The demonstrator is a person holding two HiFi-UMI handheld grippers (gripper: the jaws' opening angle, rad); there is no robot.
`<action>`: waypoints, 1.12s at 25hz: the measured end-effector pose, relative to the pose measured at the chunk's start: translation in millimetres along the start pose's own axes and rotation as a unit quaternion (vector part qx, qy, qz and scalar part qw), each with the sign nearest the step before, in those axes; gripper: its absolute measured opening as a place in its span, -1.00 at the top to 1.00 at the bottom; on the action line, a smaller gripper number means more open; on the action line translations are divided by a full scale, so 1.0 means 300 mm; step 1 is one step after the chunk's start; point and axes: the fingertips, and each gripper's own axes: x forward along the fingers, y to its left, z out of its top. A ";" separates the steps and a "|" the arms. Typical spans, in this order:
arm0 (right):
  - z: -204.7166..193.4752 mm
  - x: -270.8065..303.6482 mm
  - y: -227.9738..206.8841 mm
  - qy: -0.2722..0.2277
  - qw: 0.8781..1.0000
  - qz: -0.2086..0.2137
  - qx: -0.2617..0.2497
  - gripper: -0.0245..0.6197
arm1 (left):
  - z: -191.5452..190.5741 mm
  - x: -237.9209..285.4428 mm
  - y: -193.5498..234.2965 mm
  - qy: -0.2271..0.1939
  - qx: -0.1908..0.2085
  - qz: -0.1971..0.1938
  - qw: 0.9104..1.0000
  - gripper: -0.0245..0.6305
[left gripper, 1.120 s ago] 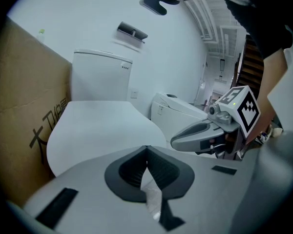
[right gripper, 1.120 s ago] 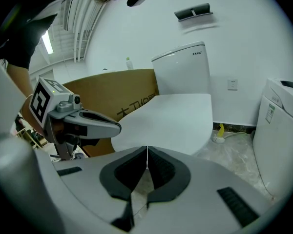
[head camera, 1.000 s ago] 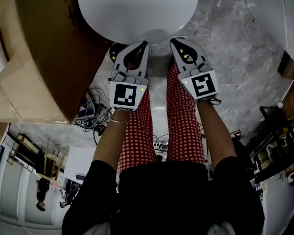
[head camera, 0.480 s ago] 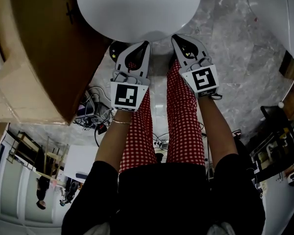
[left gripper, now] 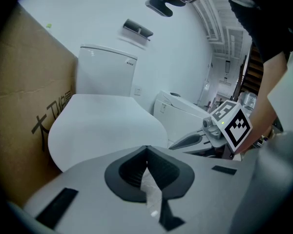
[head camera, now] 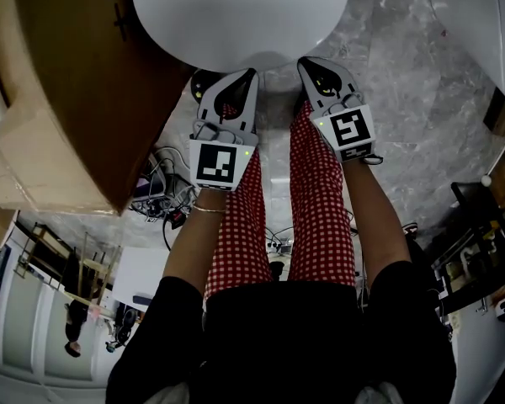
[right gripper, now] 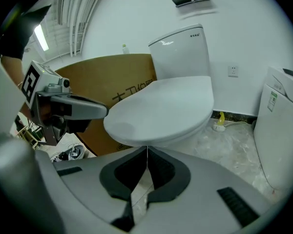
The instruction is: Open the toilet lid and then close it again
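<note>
**Toilet lid down, both grippers poised at its near edge**

The white toilet lid lies flat on the bowl at the far side of the scene, with a cardboard box close on its left. The opening step looks not yet begun. The left gripper and right gripper sit side by side just at the lid's near rim, probably placed to get their tips under it. Each has its jaws pressed together with nothing between them. Whether either tip touches the rim cannot be told.
</note>
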 end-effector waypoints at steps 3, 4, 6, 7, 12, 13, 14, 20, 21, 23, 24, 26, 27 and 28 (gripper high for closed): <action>0.010 0.009 -0.007 -0.012 1.000 -0.004 0.014 0.86 | 0.011 -0.001 0.012 -0.007 -0.006 0.006 1.000 0.92; 0.012 0.011 -0.006 -0.013 1.000 -0.005 0.016 0.86 | 0.014 -0.001 0.014 -0.007 -0.006 0.008 1.000 0.92; 0.011 0.013 -0.004 -0.014 1.000 -0.006 0.019 0.86 | 0.019 0.000 0.014 -0.012 -0.006 0.008 1.000 0.92; 0.011 0.011 -0.005 -0.015 1.000 -0.007 0.019 0.86 | 0.021 0.001 0.013 -0.015 -0.006 0.008 1.000 0.92; 0.016 0.011 -0.008 -0.015 1.000 -0.020 0.017 0.86 | 0.015 -0.006 0.013 -0.012 -0.014 0.003 1.000 0.92; 0.016 0.013 -0.007 -0.014 0.999 -0.021 0.020 0.86 | 0.012 -0.009 0.015 -0.010 -0.013 0.003 1.000 0.92; 0.017 0.014 -0.006 -0.013 0.999 -0.021 0.023 0.86 | 0.010 -0.010 0.016 -0.009 -0.011 0.002 1.000 0.92; 0.024 0.005 -0.007 -0.006 0.999 -0.021 0.031 0.87 | 0.011 -0.013 -0.005 -0.005 -0.004 -0.006 1.000 0.92; 0.026 0.005 -0.007 -0.005 0.999 -0.025 0.027 0.87 | 0.010 -0.014 -0.006 0.000 -0.003 -0.008 1.000 0.92; 0.026 0.003 -0.005 -0.003 0.999 -0.031 0.020 0.87 | 0.006 -0.019 -0.010 0.008 0.004 -0.011 1.000 0.92; 0.029 0.000 -0.002 -0.006 0.999 -0.033 0.023 0.87 | 0.004 -0.020 -0.011 0.007 0.002 -0.011 1.000 0.92; 0.052 -0.008 0.007 -0.018 0.999 -0.032 0.035 0.87 | 0.001 -0.021 -0.012 -0.002 -0.010 -0.009 1.000 0.92; 0.066 -0.013 0.010 -0.023 0.999 -0.032 0.038 0.87 | 0.001 -0.022 -0.011 -0.005 -0.011 -0.008 1.000 0.92; 0.078 -0.018 0.012 -0.026 0.998 -0.033 0.037 0.87 | 0.001 -0.025 -0.009 -0.008 -0.010 -0.008 1.000 0.92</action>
